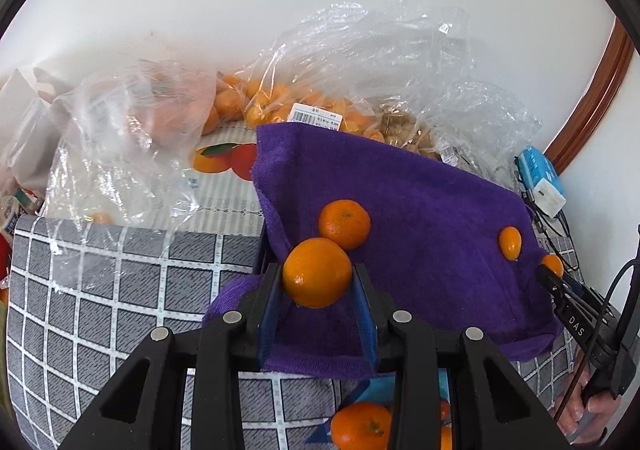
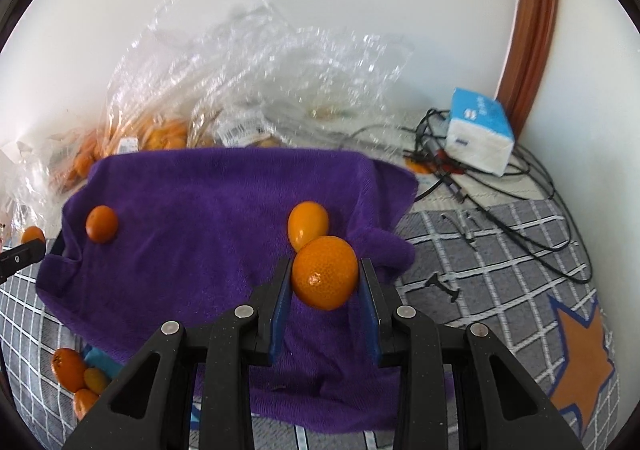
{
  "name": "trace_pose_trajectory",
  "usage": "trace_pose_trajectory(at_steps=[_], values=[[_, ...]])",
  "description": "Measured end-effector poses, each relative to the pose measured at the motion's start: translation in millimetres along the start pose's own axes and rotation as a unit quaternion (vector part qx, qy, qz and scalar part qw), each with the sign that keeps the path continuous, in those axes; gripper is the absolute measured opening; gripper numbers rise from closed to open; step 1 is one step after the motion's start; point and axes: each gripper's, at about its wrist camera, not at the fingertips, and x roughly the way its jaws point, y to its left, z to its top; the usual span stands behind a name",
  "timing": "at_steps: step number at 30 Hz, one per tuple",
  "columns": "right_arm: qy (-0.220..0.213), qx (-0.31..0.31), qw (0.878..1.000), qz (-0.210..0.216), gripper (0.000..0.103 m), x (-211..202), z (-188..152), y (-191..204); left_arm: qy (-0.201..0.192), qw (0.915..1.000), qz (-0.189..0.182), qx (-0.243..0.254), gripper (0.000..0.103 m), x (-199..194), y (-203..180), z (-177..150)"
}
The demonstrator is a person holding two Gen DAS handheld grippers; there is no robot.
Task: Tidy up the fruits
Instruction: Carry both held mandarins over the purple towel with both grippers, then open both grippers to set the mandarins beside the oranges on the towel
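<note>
A purple towel (image 1: 420, 218) (image 2: 208, 218) lies over a raised surface. My left gripper (image 1: 318, 282) is shut on a mandarin (image 1: 317, 272) at the towel's left edge; a second mandarin (image 1: 344, 223) rests on the towel just behind it. My right gripper (image 2: 325, 278) is shut on a mandarin (image 2: 325, 272) at the towel's right side, just in front of a small oval kumquat (image 2: 308, 225). The right gripper (image 1: 556, 278) also shows in the left wrist view, beside the kumquat (image 1: 509, 243). The left gripper's tip (image 2: 20, 256) shows at the right wrist view's left edge.
Clear plastic bags of oranges (image 1: 280, 98) (image 2: 160, 130) lie behind the towel against the wall. Loose fruit (image 1: 360, 425) (image 2: 70, 368) lies on the grey checked cloth (image 1: 100, 290) below the towel. A tissue pack (image 2: 480, 134) and cables (image 2: 500, 186) sit at the right.
</note>
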Motion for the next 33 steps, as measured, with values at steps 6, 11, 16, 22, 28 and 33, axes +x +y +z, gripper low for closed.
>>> trace_pose_trajectory(at_steps=[6,11,16,22,28,33], values=[[0.019,-0.013,1.000,0.007,0.032,22,-4,7,0.013,0.9999,0.006,0.005,0.033,21,-4,3],[0.032,-0.023,0.999,0.003,0.032,35,-5,9,0.024,0.9996,0.012,0.008,0.033,34,-8,2],[0.042,-0.021,0.999,-0.002,0.032,42,-6,9,0.031,0.9992,0.019,0.015,0.033,42,-9,-1],[0.052,-0.031,0.998,0.001,0.048,40,-7,13,0.036,0.9989,0.023,0.017,0.036,44,-10,-2],[0.037,-0.034,0.999,0.002,0.071,10,-9,18,0.017,0.9992,0.024,0.028,0.059,20,-13,-2],[0.011,-0.025,1.000,-0.003,0.073,-26,-16,22,-0.016,0.9994,0.022,0.021,0.059,-22,-3,-10]])
